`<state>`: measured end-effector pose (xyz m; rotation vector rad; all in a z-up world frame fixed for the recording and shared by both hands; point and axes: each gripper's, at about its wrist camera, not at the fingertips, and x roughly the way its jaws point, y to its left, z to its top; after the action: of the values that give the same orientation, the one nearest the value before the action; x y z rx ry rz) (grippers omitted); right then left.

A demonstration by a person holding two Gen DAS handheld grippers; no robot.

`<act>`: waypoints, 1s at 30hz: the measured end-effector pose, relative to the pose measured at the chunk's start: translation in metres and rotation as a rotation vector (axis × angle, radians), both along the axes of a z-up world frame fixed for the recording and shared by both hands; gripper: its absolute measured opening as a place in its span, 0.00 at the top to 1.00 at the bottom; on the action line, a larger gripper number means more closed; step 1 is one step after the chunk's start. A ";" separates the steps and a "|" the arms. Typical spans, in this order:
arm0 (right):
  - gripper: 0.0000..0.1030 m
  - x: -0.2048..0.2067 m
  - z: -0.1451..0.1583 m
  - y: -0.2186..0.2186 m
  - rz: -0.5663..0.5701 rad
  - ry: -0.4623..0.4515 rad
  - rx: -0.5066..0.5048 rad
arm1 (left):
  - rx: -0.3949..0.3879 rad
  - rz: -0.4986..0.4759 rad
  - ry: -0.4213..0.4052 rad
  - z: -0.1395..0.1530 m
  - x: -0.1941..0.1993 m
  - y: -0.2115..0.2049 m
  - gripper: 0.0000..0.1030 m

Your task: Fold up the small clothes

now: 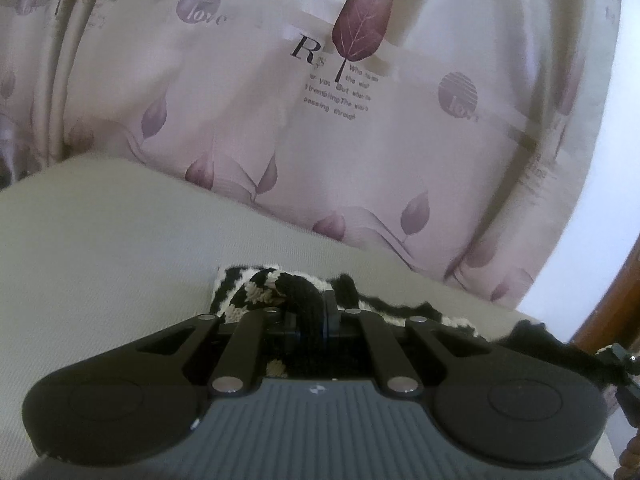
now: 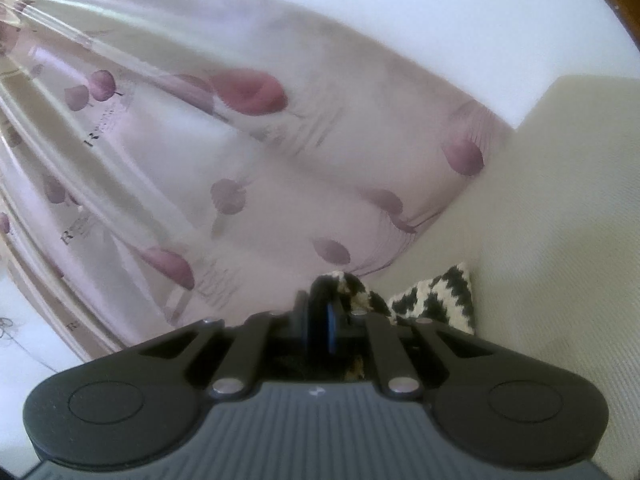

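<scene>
A small black-and-cream knitted garment point(image 1: 256, 292) with a zigzag pattern lies over a beige cushioned surface point(image 1: 100, 248). My left gripper point(image 1: 308, 300) is shut on a bunched black part of it, and the rest trails off to the right. In the right wrist view my right gripper point(image 2: 320, 300) is shut on the same knitted garment point(image 2: 436, 300), whose patterned end spreads to the right of the fingers. Most of the garment is hidden under both gripper bodies.
A pale pink curtain point(image 1: 360, 120) printed with purple leaves and text hangs close behind the surface; it also shows in the right wrist view point(image 2: 240, 160). A white wall point(image 2: 440, 32) and a brown wooden edge point(image 1: 600, 312) lie to the right.
</scene>
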<state>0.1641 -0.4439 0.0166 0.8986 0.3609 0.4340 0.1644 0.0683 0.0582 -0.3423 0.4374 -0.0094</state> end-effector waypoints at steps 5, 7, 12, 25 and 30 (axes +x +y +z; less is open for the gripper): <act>0.91 0.035 -0.009 0.003 -0.008 0.033 -0.006 | 0.022 0.043 -0.001 -0.003 0.032 0.000 0.91; 0.91 0.048 -0.014 0.006 -0.009 0.048 -0.009 | 0.026 0.062 0.011 -0.009 0.045 0.001 0.91; 0.91 0.077 -0.032 0.011 -0.020 0.095 -0.008 | 0.029 0.104 0.043 -0.025 0.073 0.004 0.91; 0.90 0.122 -0.086 0.018 -0.058 0.225 0.017 | 0.038 0.139 0.109 -0.068 0.115 0.008 0.86; 0.87 0.127 -0.091 0.019 -0.072 0.227 0.018 | -0.006 0.138 0.106 -0.074 0.118 0.014 0.80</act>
<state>0.2913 -0.4253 -0.0749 0.9781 0.5313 0.2690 0.2828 0.0823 -0.0155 -0.3796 0.5179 0.1427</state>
